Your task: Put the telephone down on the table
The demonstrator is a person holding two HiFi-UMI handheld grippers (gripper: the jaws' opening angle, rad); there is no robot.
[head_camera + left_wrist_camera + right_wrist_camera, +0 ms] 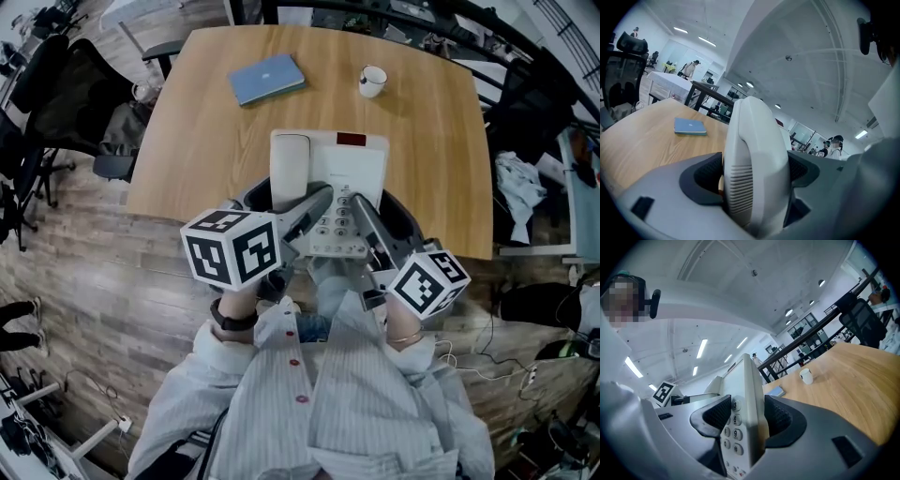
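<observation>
A white desk telephone (349, 173) with a red display strip and a keypad is held between both grippers over the near part of the wooden table (187, 131). Its near end juts past the table's front edge. I cannot tell whether it touches the tabletop. My left gripper (286, 202) is shut on the white handset (757, 164), which lies along the phone's left side (290, 169). My right gripper (377, 228) is shut on the base's right edge beside the number keys (729, 427). Black jaw pads press both sides in each gripper view.
A blue notebook (267, 79) lies at the table's far left and a white cup (372, 81) stands at the far right. Black office chairs (66, 94) stand to the left, and a chair draped with cloth (520, 183) to the right. People stand far off in both gripper views.
</observation>
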